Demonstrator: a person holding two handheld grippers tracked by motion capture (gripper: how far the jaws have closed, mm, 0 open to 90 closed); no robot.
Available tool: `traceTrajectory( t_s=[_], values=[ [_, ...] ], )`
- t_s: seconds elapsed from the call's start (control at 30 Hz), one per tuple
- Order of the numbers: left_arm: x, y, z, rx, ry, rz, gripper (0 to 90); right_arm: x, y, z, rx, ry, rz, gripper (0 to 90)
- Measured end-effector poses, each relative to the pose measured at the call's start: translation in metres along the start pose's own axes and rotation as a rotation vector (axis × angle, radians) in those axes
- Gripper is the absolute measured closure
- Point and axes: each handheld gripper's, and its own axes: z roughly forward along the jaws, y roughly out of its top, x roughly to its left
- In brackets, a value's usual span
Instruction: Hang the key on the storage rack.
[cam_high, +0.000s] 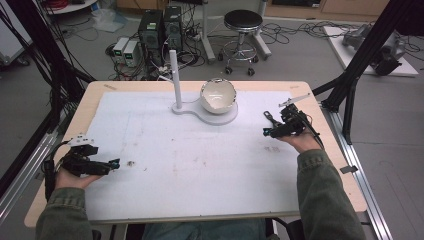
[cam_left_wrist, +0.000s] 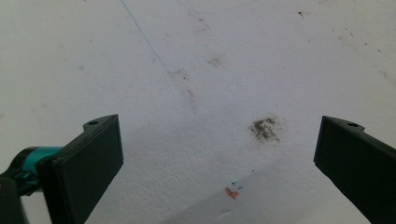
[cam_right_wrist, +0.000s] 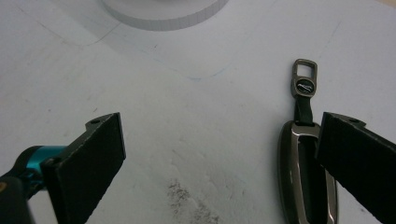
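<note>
The right hand-held gripper (cam_right_wrist: 219, 154) stood released, jaws wide apart, over the white table (cam_right_wrist: 187, 116). A key fob (cam_right_wrist: 303, 182) lay flat on the table just beside its right jaw. The left hand-held gripper (cam_left_wrist: 217, 154) was likewise released, holding nothing.

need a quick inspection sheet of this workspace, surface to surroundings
surface: white mat on a wooden table, with dark smudges and faint blue pen lines
job's things: car key fob with a strap and metal tag lies flat on the mat beside the right gripper's jaw; not held
clutter: white stand with an upright post and a round base carrying a tilted white bowl, at the far middle of the mat
grippers: left gripper jaws apart over bare mat; right gripper jaws apart by the fob
cables: one trails from each gripper; many more on the floor behind the table
surroundings: computer towers, a round stool, black frame struts
</note>
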Motion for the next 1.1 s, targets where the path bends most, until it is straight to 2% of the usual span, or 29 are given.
traceTrajectory(
  t_s=[0.03,0.2,0.23,0.57,0.73,0.77,0.8,0.83,0.9,1.1],
  values=[
    [0.001,0.0,-0.001,-0.005,0.001,-0.001,1.8,-0.005,0.004,0.004,0.022,0.003,-0.001,0.7],
    [0.0,0.0,0.0,-0.003,0.004,-0.002,1.8,-0.013,0.011,0.012,0.054,-0.005,-0.005,0.7],
    [0.0,0.0,0.0,-0.005,0.005,-0.003,1.8,-0.016,0.015,0.015,0.073,-0.011,-0.009,0.7],
    [0.001,0.0,0.0,-0.002,0.003,-0.006,1.8,-0.035,0.032,0.029,0.126,-0.032,0.01,0.7],
    [0.0,0.0,0.001,-0.002,0.002,0.0,1.8,-0.043,0.039,0.039,0.168,-0.06,0.001,0.7],
    [0.0,0.0,0.001,0.0,0.001,0.004,1.8,-0.048,0.04,0.044,0.176,-0.055,0.025,0.7],
    [0.0,0.0,0.001,0.0,0.001,0.005,1.8,-0.048,0.04,0.044,0.176,-0.055,0.025,0.7],
    [0.0,0.0,0.001,-0.002,0.002,0.002,1.8,-0.054,0.04,0.05,0.214,-0.07,0.031,0.7],
    [0.001,0.0,0.001,-0.004,0.003,0.0,1.8,-0.058,0.041,0.054,0.245,-0.083,0.037,0.7],
    [0.002,0.0,0.002,-0.004,0.003,-0.002,1.8,-0.069,0.042,0.06,0.248,-0.082,0.08,0.7]
  ],
)
